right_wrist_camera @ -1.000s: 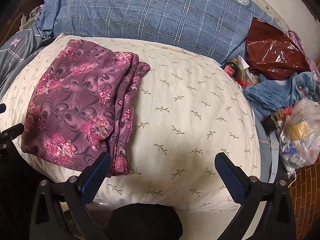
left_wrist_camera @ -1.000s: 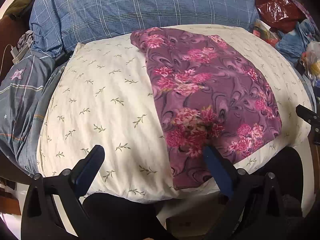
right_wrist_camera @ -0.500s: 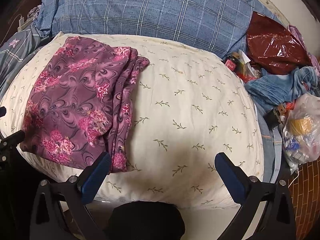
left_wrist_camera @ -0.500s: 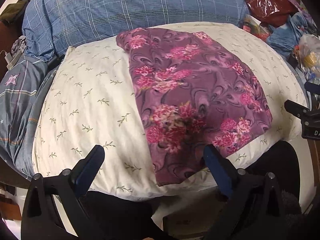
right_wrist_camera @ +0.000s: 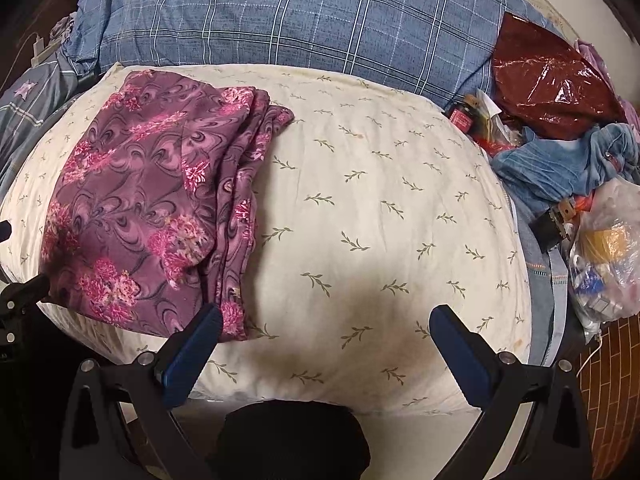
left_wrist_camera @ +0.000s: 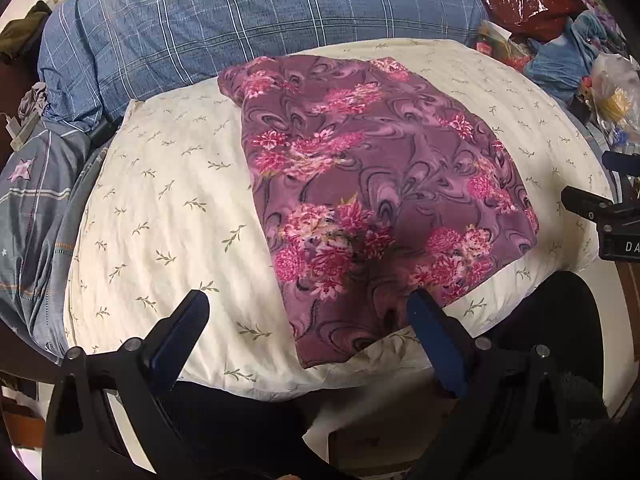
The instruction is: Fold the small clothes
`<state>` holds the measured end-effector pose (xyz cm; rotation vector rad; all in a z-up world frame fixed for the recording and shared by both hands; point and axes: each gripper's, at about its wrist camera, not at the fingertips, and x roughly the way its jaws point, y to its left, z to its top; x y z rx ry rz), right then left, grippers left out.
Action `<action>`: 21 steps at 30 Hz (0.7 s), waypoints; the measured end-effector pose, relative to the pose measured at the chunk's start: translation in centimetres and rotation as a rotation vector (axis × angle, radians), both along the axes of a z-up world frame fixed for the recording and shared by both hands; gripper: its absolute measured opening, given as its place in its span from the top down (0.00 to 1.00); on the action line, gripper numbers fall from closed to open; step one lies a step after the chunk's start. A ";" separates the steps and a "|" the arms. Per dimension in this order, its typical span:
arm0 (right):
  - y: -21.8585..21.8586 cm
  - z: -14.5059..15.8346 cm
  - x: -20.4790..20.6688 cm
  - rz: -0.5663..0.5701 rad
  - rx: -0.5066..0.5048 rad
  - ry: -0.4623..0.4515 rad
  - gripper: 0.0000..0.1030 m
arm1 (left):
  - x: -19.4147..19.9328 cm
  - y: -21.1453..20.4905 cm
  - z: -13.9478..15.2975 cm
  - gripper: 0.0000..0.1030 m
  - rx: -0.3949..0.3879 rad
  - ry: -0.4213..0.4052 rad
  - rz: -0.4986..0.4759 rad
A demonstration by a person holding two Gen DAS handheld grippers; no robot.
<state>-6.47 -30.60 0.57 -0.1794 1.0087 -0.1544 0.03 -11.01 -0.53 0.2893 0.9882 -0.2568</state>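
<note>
One folded floral garment (left_wrist_camera: 384, 200) lying on one cream pillow (left_wrist_camera: 168, 208).
Left gripper (left_wrist_camera: 308, 312) and right gripper (right_wrist_camera: 326, 326) are both hovering spread apart, empty, at its near edge.

Soft matt floral cloth garment (left_wrist_camera: 372, 200); cream quilted cotton-like pillow (right_wrist_camera: 380, 220) with leaf print; woven checked blue bedding (right_wrist_camera: 300, 12); glossy crinkled red plastic bag (right_wrist_camera: 552, 84); matt black plastic gripper frames.
</note>
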 end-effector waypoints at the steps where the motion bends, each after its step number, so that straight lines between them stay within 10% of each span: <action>1: 0.0 0.1 0.0 0.001 -0.001 -0.002 0.00 | -0.1 0.0 0.0 0.03 0.002 -0.003 -0.002; 21: -0.6 1.4 -0.5 -0.004 -0.040 -0.044 0.00 | -0.6 -0.1 0.5 0.03 0.021 -0.046 -0.001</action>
